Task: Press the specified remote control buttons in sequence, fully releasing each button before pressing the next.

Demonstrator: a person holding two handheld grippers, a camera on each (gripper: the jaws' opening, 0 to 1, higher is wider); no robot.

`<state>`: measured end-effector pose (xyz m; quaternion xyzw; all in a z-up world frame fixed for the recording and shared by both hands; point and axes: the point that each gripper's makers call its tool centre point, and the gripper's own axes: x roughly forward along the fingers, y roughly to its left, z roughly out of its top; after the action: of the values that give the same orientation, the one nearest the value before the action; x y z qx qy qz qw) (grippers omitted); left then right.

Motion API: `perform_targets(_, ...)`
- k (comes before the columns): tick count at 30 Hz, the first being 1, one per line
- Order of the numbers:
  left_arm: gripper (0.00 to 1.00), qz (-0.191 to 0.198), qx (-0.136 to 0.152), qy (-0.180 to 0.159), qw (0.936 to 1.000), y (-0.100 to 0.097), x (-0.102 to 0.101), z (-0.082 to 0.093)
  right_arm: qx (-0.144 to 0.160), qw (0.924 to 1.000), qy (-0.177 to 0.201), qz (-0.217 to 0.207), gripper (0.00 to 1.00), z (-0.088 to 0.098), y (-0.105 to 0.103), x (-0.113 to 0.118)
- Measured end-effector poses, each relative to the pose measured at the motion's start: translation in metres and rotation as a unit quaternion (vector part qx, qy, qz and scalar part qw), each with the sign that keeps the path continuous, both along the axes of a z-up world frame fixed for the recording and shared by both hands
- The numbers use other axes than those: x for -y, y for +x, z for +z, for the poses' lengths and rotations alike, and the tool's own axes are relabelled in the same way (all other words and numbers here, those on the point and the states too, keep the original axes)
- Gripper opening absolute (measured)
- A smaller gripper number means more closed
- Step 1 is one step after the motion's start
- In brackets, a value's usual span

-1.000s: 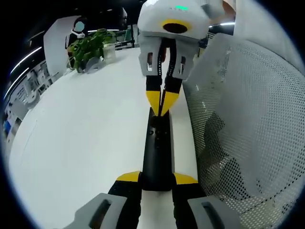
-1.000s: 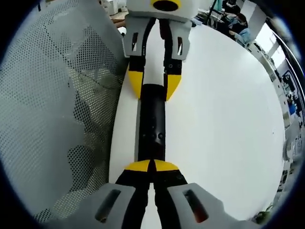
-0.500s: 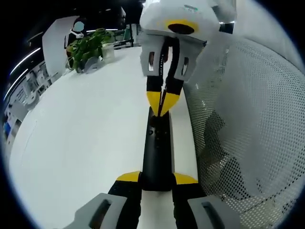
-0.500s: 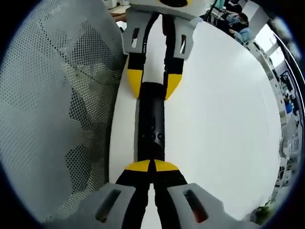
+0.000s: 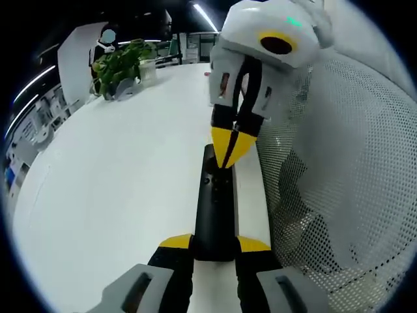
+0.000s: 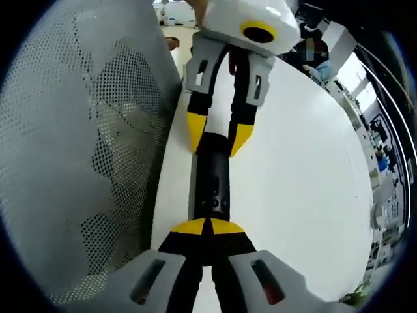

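A long black remote [image 5: 215, 202] lies on the white table [image 5: 117, 195], running away from me along the table's edge. My left gripper [image 5: 215, 242] is shut on its near end, one yellow-tipped jaw on each side. My right gripper [image 5: 229, 154] comes down from above with its yellow tips shut together, touching the remote's far end just past the small buttons. In the right gripper view, the shut tips of my right gripper [image 6: 208, 225] rest on the remote [image 6: 210, 182], and the left gripper [image 6: 218, 137] clamps the far end.
A grey mesh chair back [image 5: 332, 195] stands close along the table's edge beside the remote, and appears again as the mesh chair back [image 6: 78, 163]. A potted plant [image 5: 120, 65] sits at the table's far end. Wide bare tabletop [image 6: 306, 169] lies on the other side.
My right gripper has tilted: its body swings to the right in the left gripper view while its shut tips stay at the remote's far end. The left gripper and remote have not moved.
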<state>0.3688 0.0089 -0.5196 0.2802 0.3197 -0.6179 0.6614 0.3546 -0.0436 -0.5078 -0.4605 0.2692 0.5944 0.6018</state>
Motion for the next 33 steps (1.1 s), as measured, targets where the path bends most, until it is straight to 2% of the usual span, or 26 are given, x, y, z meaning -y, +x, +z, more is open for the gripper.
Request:
perform_targets(1, 0.24, 0.001, -0.001, -0.001, 1.0000, 0.0001, 0.0000, -0.0001, -0.011, 0.9999, 0.004, 0.006, 0.00, -0.0015, -0.0054, -0.0045)
perform_targets(2, 0.24, 0.001, 0.000, -0.001, 1.0000, 0.0000, 0.0000, -0.0002, -0.004, 0.9999, 0.003, 0.014, 0.00, -0.0019, -0.0063, -0.0077)
perform_targets(3, 0.24, 0.001, 0.000, 0.000, 1.0000, 0.0001, -0.0001, -0.0002, 0.040, 0.9981, -0.017, 0.043, 0.00, -0.0011, -0.0018, -0.0096)
perform_targets(4, 0.24, 0.001, 0.000, 0.000, 1.0000, 0.0001, -0.0001, -0.0002, 0.055, 0.9957, -0.041, 0.062, 0.00, -0.0018, -0.0030, -0.0067)
perform_targets(6, 0.24, 0.001, 0.000, 0.000, 1.0000, 0.0001, -0.0001, -0.0001, 0.074, 0.9936, -0.043, 0.073, 0.00, -0.0027, -0.0040, -0.0065)
perform_targets(10, 0.24, 0.002, -0.001, -0.001, 1.0000, 0.0000, 0.0000, 0.0002, 0.088, 0.9926, -0.050, 0.068, 0.00, -0.0029, -0.0010, -0.0048)
perform_targets(14, 0.24, 0.002, -0.001, -0.001, 1.0000, -0.0003, 0.0001, 0.0005, 0.096, 0.9908, -0.052, 0.080, 0.00, -0.0021, -0.0006, -0.0081)
perform_targets(20, 0.24, 0.000, 0.000, 0.001, 1.0000, -0.0001, 0.0000, 0.0003, 0.105, 0.9852, -0.083, 0.107, 0.00, -0.0043, -0.0008, -0.0090)
perform_targets(21, 0.24, 0.000, 0.000, 0.002, 1.0000, -0.0003, 0.0000, 0.0004, 0.105, 0.9841, -0.088, 0.113, 0.00, -0.0051, -0.0013, -0.0089)
perform_targets(22, 0.24, 0.000, 0.000, 0.002, 1.0000, -0.0003, 0.0001, 0.0004, 0.110, 0.9777, -0.110, 0.141, 0.00, -0.0060, -0.0016, -0.0087)
perform_targets(25, 0.24, -0.001, 0.000, 0.003, 1.0000, -0.0010, 0.0005, 0.0013, 0.107, 0.9727, -0.135, 0.155, 0.00, -0.0070, -0.0019, -0.0090)
perform_targets(27, 0.24, -0.001, 0.000, 0.004, 1.0000, -0.0011, 0.0007, 0.0015, 0.105, 0.9740, -0.134, 0.149, 0.00, -0.0066, 0.0019, -0.0104)
perform_targets(33, 0.24, 0.000, 0.001, 0.004, 1.0000, -0.0009, 0.0009, 0.0016, 0.054, 0.9896, -0.104, 0.082, 0.00, -0.0055, 0.0028, -0.0099)
